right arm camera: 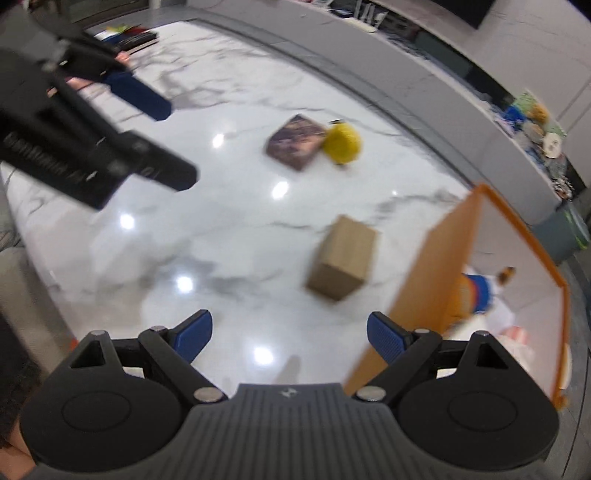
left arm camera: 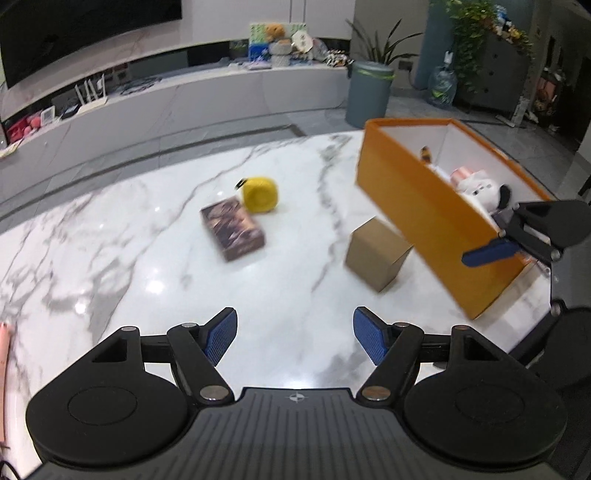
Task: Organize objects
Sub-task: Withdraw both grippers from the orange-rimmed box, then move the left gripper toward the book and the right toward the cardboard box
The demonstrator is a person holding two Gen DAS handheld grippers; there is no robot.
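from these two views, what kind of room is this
Probably a living room at home. A big dark TV screen hangs above a long low media shelf cluttered with toys, a potted plant stands by a bin, and the work happens on a marble table.

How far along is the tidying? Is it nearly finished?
Partly. Soft toys already lie in the orange box. Both claws, left and right, are open and empty. Still out on the marble table: the brown carton, the dark patterned box, the yellow object.
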